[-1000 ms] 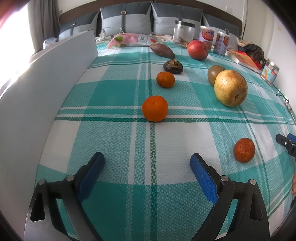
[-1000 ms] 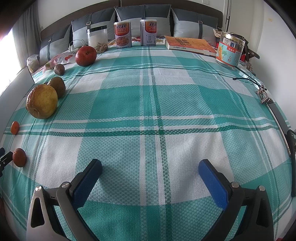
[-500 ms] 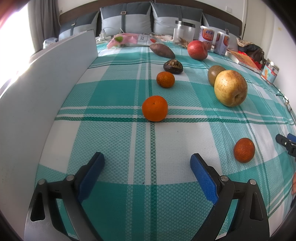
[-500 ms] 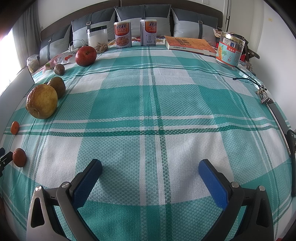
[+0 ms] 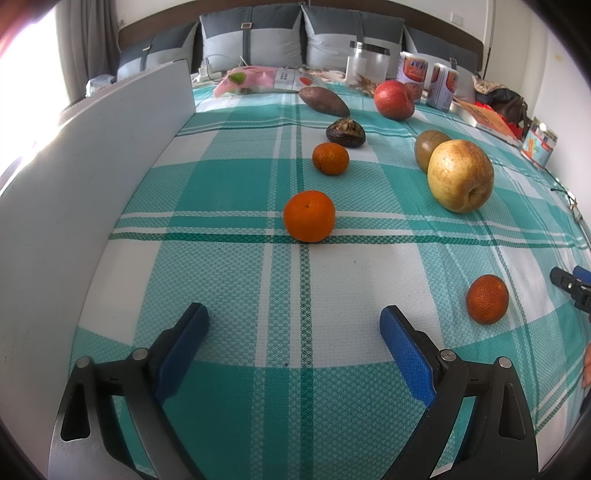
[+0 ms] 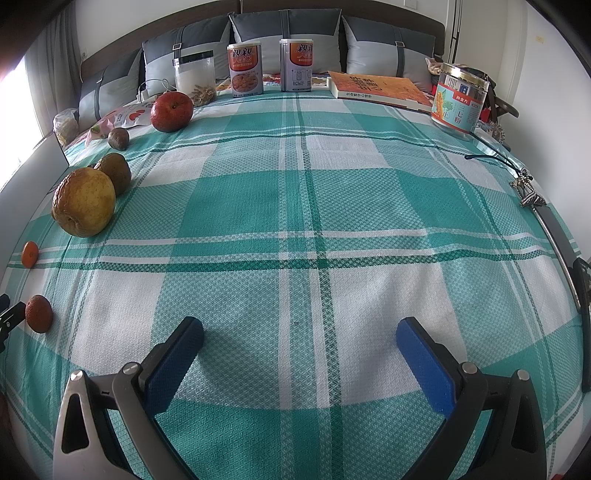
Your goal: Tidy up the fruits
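Observation:
Fruits lie on a green plaid cloth (image 5: 236, 177). In the left wrist view an orange (image 5: 309, 216) sits ahead of my open, empty left gripper (image 5: 293, 319). A smaller orange (image 5: 330, 158), a dark wrinkled fruit (image 5: 345, 132), a sweet potato (image 5: 323, 101), a red apple (image 5: 393, 100), a kiwi (image 5: 428, 147), a yellow pear (image 5: 460, 181) and a dark orange (image 5: 487, 299) lie around. My right gripper (image 6: 300, 330) is open and empty over bare cloth; the pear (image 6: 83, 202), apple (image 6: 171, 111) and dark orange (image 6: 38, 313) are to its left.
A white board (image 5: 74, 192) stands along the left edge. Two cans (image 6: 245, 68), a clear jar (image 6: 195, 76), a book (image 6: 376, 89) and a tin (image 6: 460, 96) line the back by grey pillows (image 6: 280, 33). Keys and a strap (image 6: 528, 195) lie at right.

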